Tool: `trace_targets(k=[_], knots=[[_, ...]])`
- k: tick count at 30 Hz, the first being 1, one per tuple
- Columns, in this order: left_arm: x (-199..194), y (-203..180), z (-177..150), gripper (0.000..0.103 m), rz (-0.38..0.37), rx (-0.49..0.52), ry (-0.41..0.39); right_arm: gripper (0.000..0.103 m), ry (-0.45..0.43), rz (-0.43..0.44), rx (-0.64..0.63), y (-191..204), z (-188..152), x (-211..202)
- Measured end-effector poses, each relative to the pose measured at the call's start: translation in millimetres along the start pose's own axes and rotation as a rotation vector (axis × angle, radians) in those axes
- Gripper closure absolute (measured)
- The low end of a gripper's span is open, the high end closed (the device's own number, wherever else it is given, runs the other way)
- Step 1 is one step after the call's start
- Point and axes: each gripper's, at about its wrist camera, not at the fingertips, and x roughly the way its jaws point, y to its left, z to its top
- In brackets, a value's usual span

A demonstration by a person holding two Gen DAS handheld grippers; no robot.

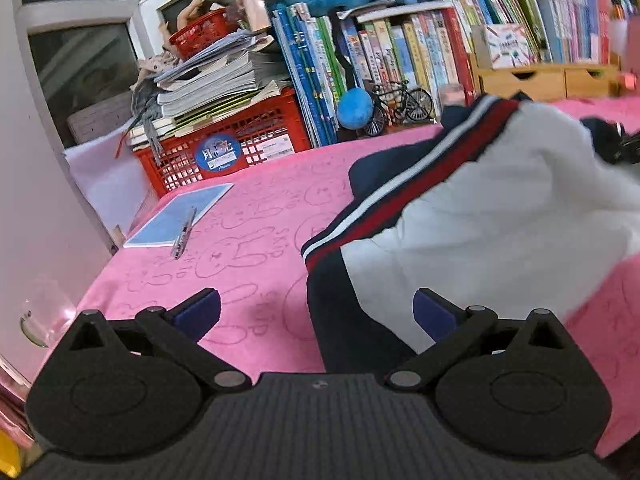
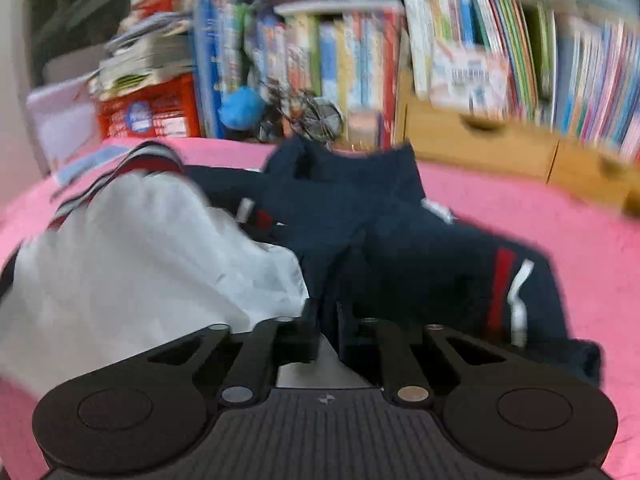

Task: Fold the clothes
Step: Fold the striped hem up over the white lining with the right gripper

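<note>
The navy jacket lies crumpled on the pink bench, its white lining up (hem nearest), with the right hand-held gripper clamped on its near edge and the left hand-held gripper spread empty beside it.

left wrist: low, close, facing bookshelf; right wrist: same; shared: jacket, pink cloth

Words you can read

A round blue sticker on the red crate has Chinese letters, too small to read; book spines too blurry.
</note>
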Motion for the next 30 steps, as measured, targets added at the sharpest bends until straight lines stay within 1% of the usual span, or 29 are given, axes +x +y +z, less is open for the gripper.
trace_targets(k=[1,3,4,5,6,7,8,9,10,11,12,14,15,16,17,18,19,21,23,25,27,28,30], knots=[[0.4,-0.4,-1.3,0.0,0.0,0.001,-0.001,0.09,-0.013,0.017,-0.075,11.6,-7.7,-15.3],[1.6,2.1,-1.7,0.0,-0.015,-0.03,-0.002,0.087,0.017,0.076,-0.229,32.6,-27.4,-42.9],[3.2,3.2,-1.4,0.0,-0.026,-0.046,-0.003,0.085,0.041,0.086,-0.301,40.2,-36.1,-53.0],[6.5,3.1,-1.2,0.0,-0.039,-0.056,-0.005,0.081,0.06,0.075,-0.355,45.3,-41.7,-60.1],[10.1,2.7,-1.2,0.0,-0.05,-0.064,-0.004,0.075,0.078,0.064,-0.41,50.3,-47.4,-67.3],[15.0,0.4,-2.7,0.0,-0.05,-0.061,0.008,0.06,0.082,0.058,-0.45,52.5,-49.6,-74.3],[20.4,-3.6,-5.8,0.0,-0.042,-0.049,0.029,0.042,0.066,0.057,-0.473,51.6,-47.9,-81.2],[25.8,-7.5,-8.9,0.0,-0.035,-0.037,0.051,0.031,0.041,0.059,-0.486,49.7,-43.4,-88.5],[30.5,-11.3,-12.3,0.0,-0.029,-0.025,0.067,0.014,-0.007,0.063,-0.477,46.1,-34.2,-95.9],[32.7,-14.0,-16.5,0.0,-0.029,-0.016,0.07,0.007,-0.068,0.063,-0.452,42.1,-23.3,-101.6],[34.0,-16.3,-20.6,0.0,-0.029,-0.009,0.066,0.007,-0.131,0.063,-0.418,37.1,-12.4,-104.6],[31.7,-17.1,-27.6,0.0,-0.025,-0.008,0.026,0.0,-0.263,0.029,-0.299,26.7,13.9,-95.4],[31.5,-17.0,-30.2,0.0,-0.028,-0.013,0.013,0.0,-0.293,-0.002,-0.225,23.4,27.3,-83.0],[32.3,-15.5,-33.2,0.0,-0.034,-0.026,0.0,0.0,-0.298,-0.032,-0.151,20.3,41.7,-66.1],[33.3,-13.0,-35.8,0.0,-0.044,-0.046,-0.008,0.0,-0.272,-0.056,-0.103,20.9,54.3,-44.1],[34.6,-9.8,-38.5,0.0,-0.056,-0.071,-0.016,0.0,-0.242,-0.073,-0.085,25.0,63.5,-22.0],[37.4,-4.4,-41.4,0.0,-0.078,-0.111,-0.016,0.003,-0.209,-0.085,-0.082,31.5,70.5,1.6],[44.3,7.6,-46.8,0.0,-0.131,-0.2,0.0,0.007,-0.124,-0.089,-0.117,52.5,71.3,40.4],[48.5,16.3,-51.6,0.0,-0.173,-0.264,0.005,0.017,-0.063,-0.056,-0.175,79.5,57.3,51.6],[46.6,12.8,-53.1,0.0,-0.162,-0.236,-0.018,0.018,-0.041,-0.045,-0.284,102.9,37.6,51.5],[46.9,11.1,-53.0,0.0,-0.159,-0.243,-0.023,0.018,-0.035,-0.048,-0.376,120.7,18.2,48.3],[46.5,10.4,-53.0,0.0,-0.157,-0.243,-0.024,0.018,-0.035,-0.046,-0.384,124.1,12.4,48.6],[45.8,10.6,-54.3,0.0,-0.159,-0.245,-0.027,0.018,-0.031,-0.032,-0.347,122.5,6.4,46.3]])
